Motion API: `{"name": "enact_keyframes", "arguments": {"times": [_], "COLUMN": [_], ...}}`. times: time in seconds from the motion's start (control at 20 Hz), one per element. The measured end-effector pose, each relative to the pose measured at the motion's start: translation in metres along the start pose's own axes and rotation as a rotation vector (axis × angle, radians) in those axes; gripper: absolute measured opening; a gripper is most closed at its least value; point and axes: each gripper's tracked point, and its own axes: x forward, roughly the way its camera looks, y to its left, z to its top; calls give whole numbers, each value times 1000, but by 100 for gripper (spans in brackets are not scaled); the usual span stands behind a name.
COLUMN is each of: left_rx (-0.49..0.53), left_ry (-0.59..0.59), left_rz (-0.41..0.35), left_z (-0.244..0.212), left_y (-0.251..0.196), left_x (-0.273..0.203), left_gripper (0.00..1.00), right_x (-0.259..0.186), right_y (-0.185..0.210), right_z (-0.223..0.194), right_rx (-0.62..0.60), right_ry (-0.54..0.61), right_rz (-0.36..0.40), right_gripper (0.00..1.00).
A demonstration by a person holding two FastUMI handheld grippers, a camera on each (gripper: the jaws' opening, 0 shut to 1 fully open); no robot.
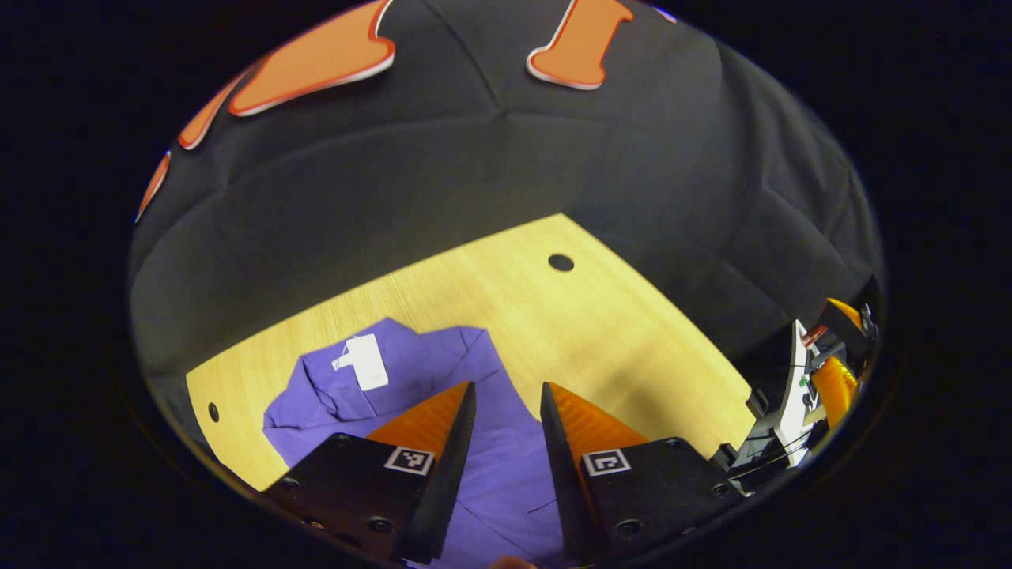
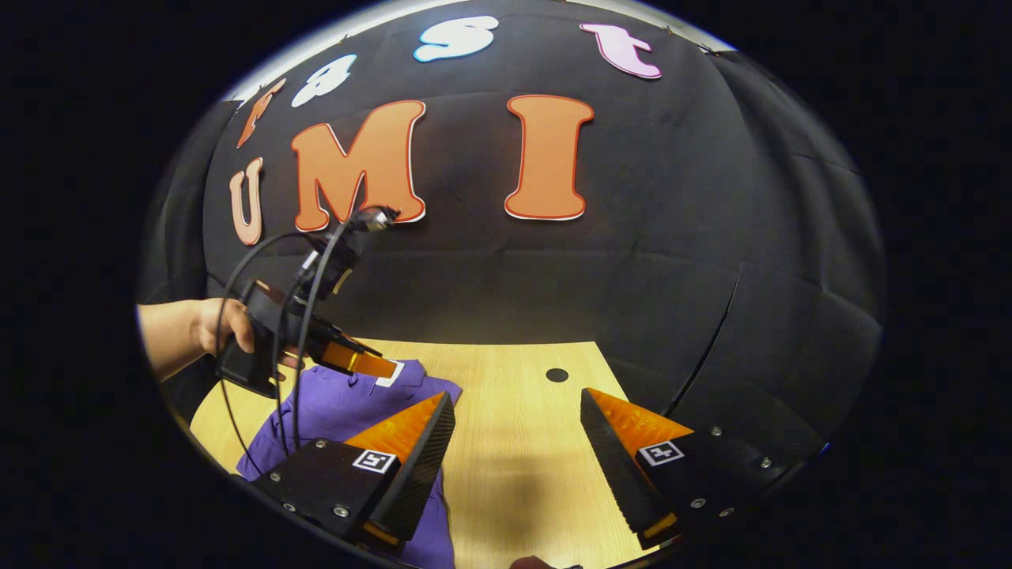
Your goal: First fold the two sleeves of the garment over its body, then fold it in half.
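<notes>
Nearest to us in the left gripper view, the left gripper (image 1: 507, 395) hangs over the purple garment (image 1: 474, 442), its jaws parted with a narrow gap and nothing between them; purple cloth shows through that gap. The garment lies crumpled on the wooden bench (image 1: 617, 348), near the bench's left edge in this view, with a white tag (image 1: 365, 362) showing on the collar end farthest from us. A dark round hole (image 1: 560, 262) sits in the bench near its far edge, and another small hole (image 1: 213, 412) near the left corner.

In the right gripper view, the right gripper (image 2: 518, 407) has its jaws spread wide and empty over bare wood, just beside the garment's right edge. Farther off, a hand (image 2: 217, 328) holds the left gripper above the garment's far end, with black cables (image 2: 261, 379) looping down from it.
</notes>
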Motion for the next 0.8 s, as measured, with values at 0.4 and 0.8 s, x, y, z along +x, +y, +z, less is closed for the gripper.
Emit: {"name": "enact_keyframes", "arguments": {"times": [0.4,0.8], "left_rx": [-68,-170], "left_ry": [-516,-755], "left_rz": [296,502], "left_z": [26,-29], "left_y": [44,71], "left_x": [-156,-297], "left_gripper": [90,90], "right_x": [-2,-11], "right_y": [31,62], "right_z": [26,55], "right_rx": [-83,-79], "right_ry": [-119,-227], "right_rz": [24,34], "right_gripper": [95,95]}}
